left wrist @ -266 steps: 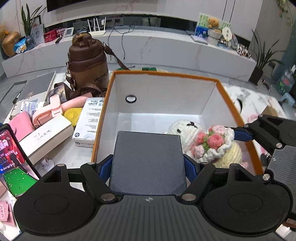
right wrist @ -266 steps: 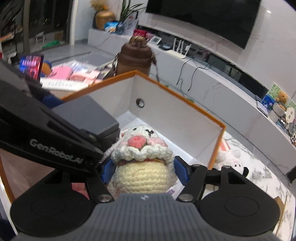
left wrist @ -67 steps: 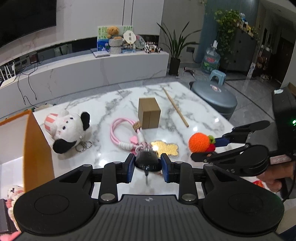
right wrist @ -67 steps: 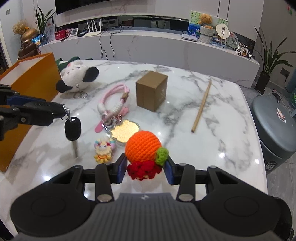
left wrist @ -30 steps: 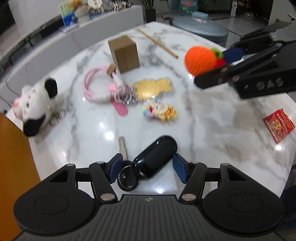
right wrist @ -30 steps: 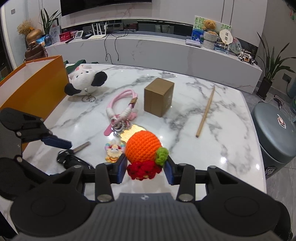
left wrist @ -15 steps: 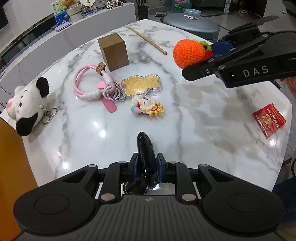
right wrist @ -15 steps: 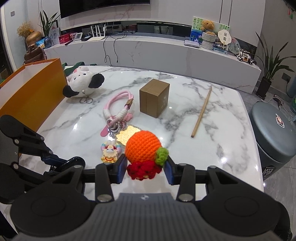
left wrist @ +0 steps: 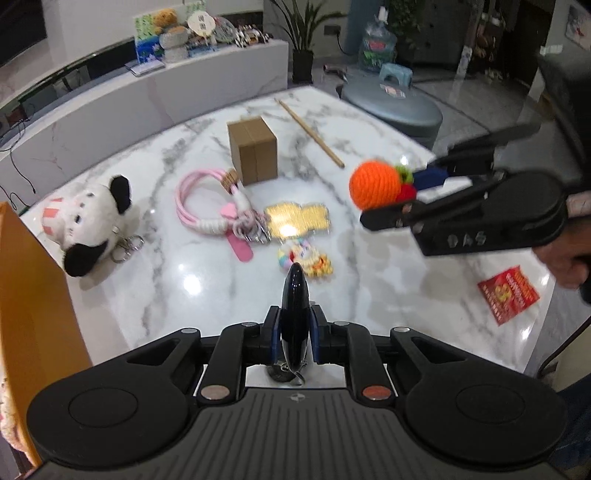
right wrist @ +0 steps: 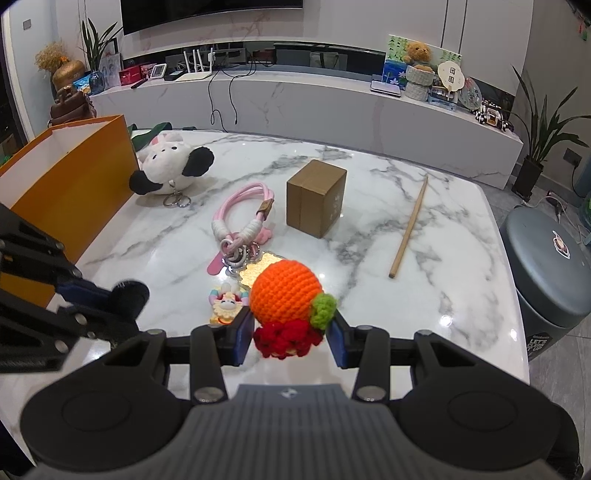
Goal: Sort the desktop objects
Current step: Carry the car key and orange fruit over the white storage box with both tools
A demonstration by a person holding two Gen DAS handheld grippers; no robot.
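Home living room — wall TV point(right wrist: 210, 7), marble console point(right wrist: 332, 107), houseplant point(right wrist: 543, 136).

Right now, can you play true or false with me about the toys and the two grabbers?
1. The right gripper holds the crochet orange. True.
2. The left gripper is empty. False: it is shut on the black car key.
3. The cow plush sits inside the orange box. False: it lies on the table beside it.
4. The wooden stick lies on the table. True.
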